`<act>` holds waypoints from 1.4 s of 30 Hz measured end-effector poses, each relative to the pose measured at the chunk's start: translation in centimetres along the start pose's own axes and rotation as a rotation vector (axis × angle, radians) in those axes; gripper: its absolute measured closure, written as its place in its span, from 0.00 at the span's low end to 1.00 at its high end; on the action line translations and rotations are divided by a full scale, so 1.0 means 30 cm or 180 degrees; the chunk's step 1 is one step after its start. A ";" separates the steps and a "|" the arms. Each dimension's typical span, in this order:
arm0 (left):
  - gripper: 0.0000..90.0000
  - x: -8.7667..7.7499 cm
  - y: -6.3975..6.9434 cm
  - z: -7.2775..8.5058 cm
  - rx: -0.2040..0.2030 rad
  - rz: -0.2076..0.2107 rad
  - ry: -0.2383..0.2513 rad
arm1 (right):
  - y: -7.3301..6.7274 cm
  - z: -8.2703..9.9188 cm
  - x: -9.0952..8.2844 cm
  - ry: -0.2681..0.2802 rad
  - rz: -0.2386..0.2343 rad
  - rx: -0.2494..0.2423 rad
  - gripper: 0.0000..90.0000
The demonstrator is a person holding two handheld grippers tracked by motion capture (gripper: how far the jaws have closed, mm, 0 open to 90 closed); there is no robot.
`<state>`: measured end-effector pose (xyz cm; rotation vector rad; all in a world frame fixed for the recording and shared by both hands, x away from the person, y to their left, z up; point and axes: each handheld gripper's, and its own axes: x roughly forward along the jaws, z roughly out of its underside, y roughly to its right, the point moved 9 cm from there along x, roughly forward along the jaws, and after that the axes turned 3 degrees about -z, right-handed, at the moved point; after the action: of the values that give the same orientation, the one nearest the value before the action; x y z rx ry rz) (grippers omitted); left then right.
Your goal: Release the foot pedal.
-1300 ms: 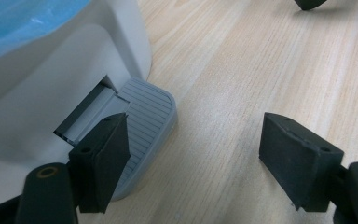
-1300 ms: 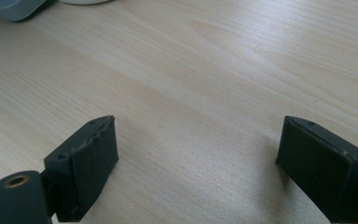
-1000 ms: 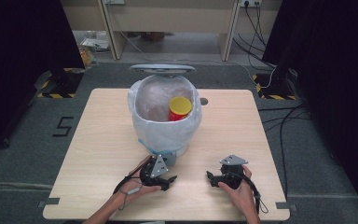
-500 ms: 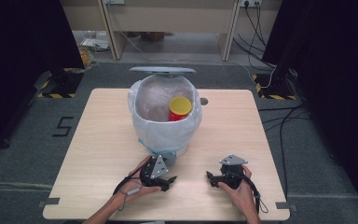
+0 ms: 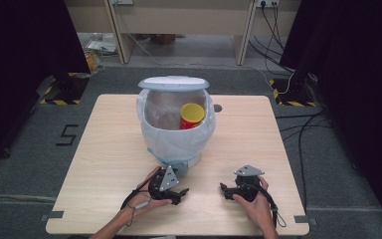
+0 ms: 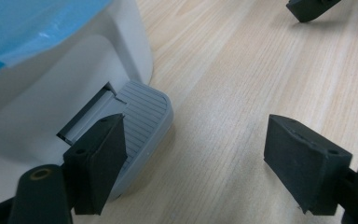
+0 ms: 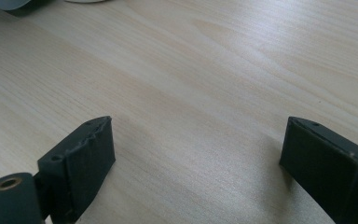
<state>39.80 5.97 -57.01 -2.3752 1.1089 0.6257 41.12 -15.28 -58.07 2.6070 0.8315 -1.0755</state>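
A white pedal bin lined with a pale plastic bag stands mid-table, its lid raised at the back. Inside it a red can with a yellow top stands upright. My left gripper lies just in front of the bin, open; in the left gripper view one jaw rests over the grey ribbed pedal, the other over bare wood. My right gripper sits to the right near the front edge, open; its jaws have just been opening with nothing between them.
The wooden table has a small round grey grommet behind the bin. Bare wood spreads left and right of the bin. Cables trail on the floor at the right. Dark curtains flank both sides.
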 end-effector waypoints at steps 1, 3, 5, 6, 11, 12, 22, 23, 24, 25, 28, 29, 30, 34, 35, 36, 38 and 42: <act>0.23 -0.003 0.000 -0.003 -0.0001 0.0003 0.0013 | 0.000 0.000 0.000 0.0000 0.0000 0.0000 0.11; 0.23 -0.009 -0.003 -0.011 0.0011 -0.0010 0.0045 | 0.000 0.000 0.000 -0.0006 0.0000 -0.0001 0.11; 0.23 -0.017 -0.006 -0.019 0.0017 -0.0024 0.0059 | 0.000 0.000 0.000 -0.0001 -0.0002 0.0000 0.11; 0.22 -0.018 -0.005 -0.019 -0.0001 0.0000 0.0052 | 0.000 0.000 0.000 -0.0002 -0.0003 -0.0001 0.11; 0.22 -0.034 -0.002 -0.023 -0.0078 0.0083 0.0066 | -0.001 0.001 0.000 -0.0011 -0.0005 0.0001 0.11; 0.22 -0.041 -0.001 -0.023 -0.0103 0.0095 0.0068 | -0.001 0.001 0.000 -0.0011 -0.0005 0.0001 0.11; 0.22 -0.121 -0.034 0.026 -0.0229 0.0061 0.0058 | -0.002 0.001 0.000 -0.0013 -0.0008 0.0000 0.10; 0.22 -0.129 -0.041 0.038 -0.0254 0.0056 0.0043 | -0.002 0.001 0.000 -0.0013 -0.0008 0.0000 0.10; 0.22 -0.135 -0.049 0.048 -0.0283 0.0040 0.0038 | -0.001 0.001 0.000 -0.0013 -0.0008 -0.0001 0.10; 0.21 -0.140 -0.054 0.056 -0.0338 0.0069 0.0039 | -0.002 0.001 0.000 -0.0013 -0.0008 -0.0001 0.10; 0.21 -0.153 -0.064 0.067 -0.0503 0.0156 0.0074 | -0.001 0.001 0.000 -0.0013 -0.0008 -0.0001 0.10; 0.21 -0.157 -0.069 0.071 -0.0498 0.0139 0.0065 | -0.002 0.001 0.000 -0.0013 -0.0008 0.0000 0.10; 0.21 -0.160 -0.073 0.075 -0.0494 0.0124 0.0057 | -0.002 0.001 0.000 -0.0013 -0.0008 0.0000 0.10; 0.21 -0.166 -0.083 0.095 -0.0491 0.0071 0.0014 | -0.002 0.001 0.000 -0.0014 -0.0010 -0.0001 0.10; 0.21 -0.167 -0.086 0.103 -0.0481 0.0061 -0.0009 | -0.002 0.001 0.000 -0.0014 -0.0010 -0.0001 0.10; 0.21 -0.166 -0.087 0.110 -0.0495 0.0060 -0.0023 | -0.002 0.001 0.000 -0.0014 -0.0010 -0.0002 0.10; 0.21 -0.167 -0.089 0.125 -0.0518 0.0054 -0.0057 | -0.001 0.001 0.000 -0.0012 -0.0012 -0.0013 0.10; 0.21 -0.175 -0.092 0.153 -0.0554 0.0052 -0.0120 | -0.002 0.001 0.000 -0.0014 -0.0011 -0.0003 0.10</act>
<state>38.00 13.25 -57.16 -2.4907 1.0989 0.7991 41.07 -15.24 -58.10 2.6024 0.8356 -1.0810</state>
